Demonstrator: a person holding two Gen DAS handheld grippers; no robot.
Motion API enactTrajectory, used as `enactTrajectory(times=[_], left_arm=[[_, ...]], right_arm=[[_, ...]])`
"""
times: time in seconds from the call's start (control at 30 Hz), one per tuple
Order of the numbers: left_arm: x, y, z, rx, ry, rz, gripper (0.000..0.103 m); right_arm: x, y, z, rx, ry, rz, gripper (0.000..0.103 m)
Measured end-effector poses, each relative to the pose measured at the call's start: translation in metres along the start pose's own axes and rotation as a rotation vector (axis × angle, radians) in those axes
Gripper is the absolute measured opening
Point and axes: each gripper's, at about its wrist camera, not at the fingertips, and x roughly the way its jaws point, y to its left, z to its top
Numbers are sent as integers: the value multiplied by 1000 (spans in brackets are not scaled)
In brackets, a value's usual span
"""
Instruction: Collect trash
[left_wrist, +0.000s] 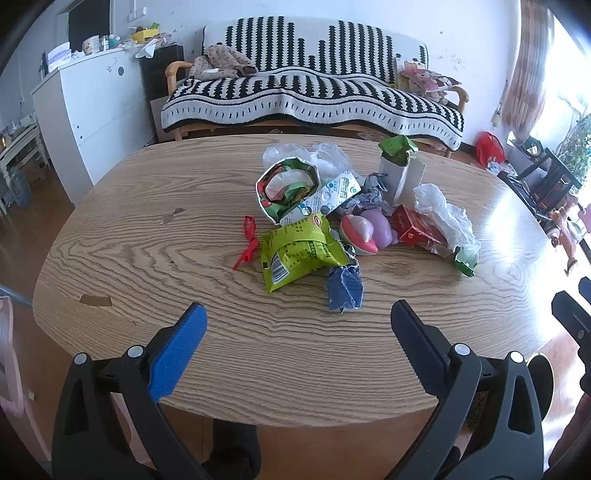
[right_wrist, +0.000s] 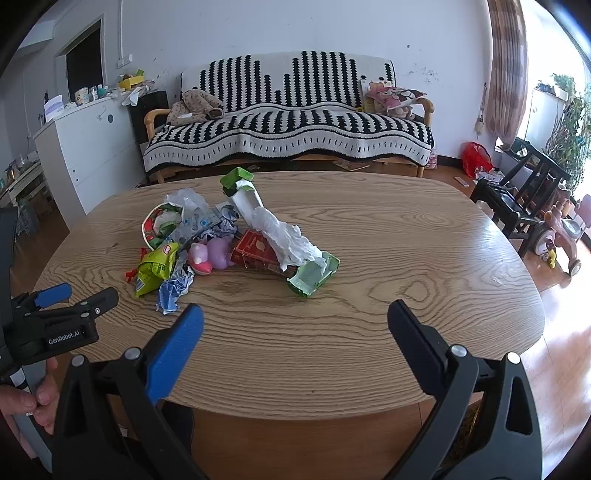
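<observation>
Wood-grain oval table (left_wrist: 155, 258) is carrying the whole lot, uncollected: trash is lying heaped at the centre of the left wrist frame and at centre left of the right wrist frame. Items in the pile: lime-green snack bag (left_wrist: 299, 254), crumpled blue wrapper (left_wrist: 345, 288) just below it, red plastic strip (left_wrist: 247, 240) at the pile's left edge, torn printed carton (left_wrist: 284, 188), blister sheet (left_wrist: 328, 195), pink and purple plastic toys (left_wrist: 369, 229), red box (left_wrist: 415, 225), white crumpled paper (left_wrist: 443, 210), tall white carton with green top (left_wrist: 400, 162), flattened green carton (right_wrist: 314, 273) lying at the pile's right end. Left gripper (left_wrist: 297, 321) is hovering over the near table edge at bottom centre, tongs standing wide apart and gripping nothing; it is also showing at lower left of the right wrist frame, with a hand (right_wrist: 26, 402) on its handle. Right gripper (right_wrist: 295, 325) is hovering likewise, spread wide, carrying nothing. Judging by this, nothing is collected yet and every piece is remaining to be picked; no bin is showing in either view. Room: striped black-and-white sofa (left_wrist: 314, 96) is standing behind the table, white cabinet (left_wrist: 88, 110) at upper left, curtain (right_wrist: 506, 70) and bright window at upper right, wooden floor below.
</observation>
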Motion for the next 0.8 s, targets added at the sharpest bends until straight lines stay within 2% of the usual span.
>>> enactTrajectory(times=[0.8], left_arm=[[0,1,0,-2,0,0,97]], right_arm=[[0,0,0,-2,2,3,96]])
